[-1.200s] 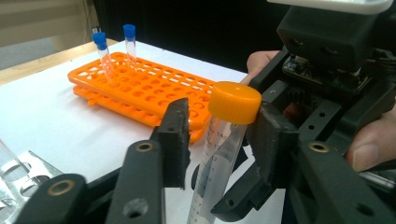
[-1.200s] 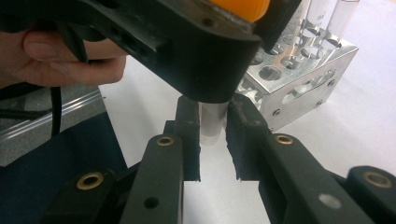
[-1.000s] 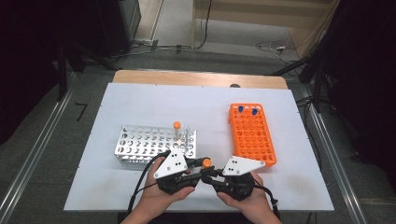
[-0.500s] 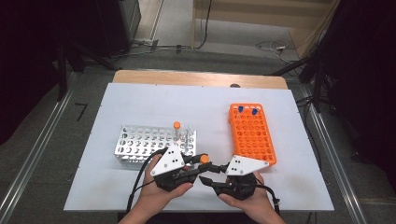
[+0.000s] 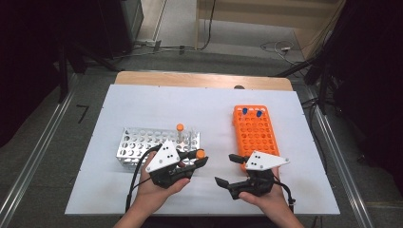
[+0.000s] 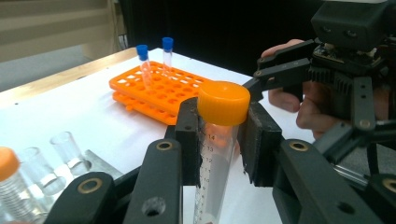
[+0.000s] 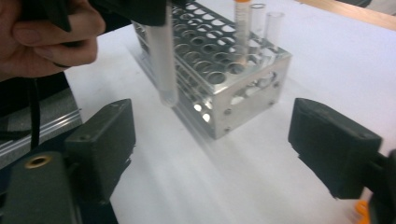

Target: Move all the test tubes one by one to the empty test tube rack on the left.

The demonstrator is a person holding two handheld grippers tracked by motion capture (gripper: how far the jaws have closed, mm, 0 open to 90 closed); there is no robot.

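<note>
Moved: sliding back toward the table's near edge with both grippers, compared with a second ago; left gripper (image 5: 199, 159) now carrying the tube (image 6: 215, 158) clear of the metal rack (image 5: 142, 147), right gripper (image 5: 228, 170) now spreading wider.
Tube axis: standing close to upright in the left gripper view, orange cap (image 6: 223, 102) up, tapered tip hanging down; tip showing in the right gripper view (image 7: 166, 60), hanging above the table just beside the rack's corner.
Tube versus jaws: sitting between the left jaws, pads pressing the clear barrel just under the cap, cap riding above the pads.
Left gripper: clamping the tube.
Right gripper: gaping wide, holding nothing, pointing at the left gripper, near it but apart.
Tube make: clear plastic barrel, printed scale marks, ribbed orange screw cap.
Metal rack: shiny perforated block (image 7: 224, 79), round holes in rows, carrying another orange-capped tube (image 5: 180, 133) and open clear tubes (image 7: 273, 28) at its right end.
Orange rack: plastic grid (image 5: 256, 135) lying right of the metal rack, two blue-capped tubes (image 6: 142, 63) standing at its far end.
Table: white sheet (image 5: 157, 104), matte, over a wooden edge.
</note>
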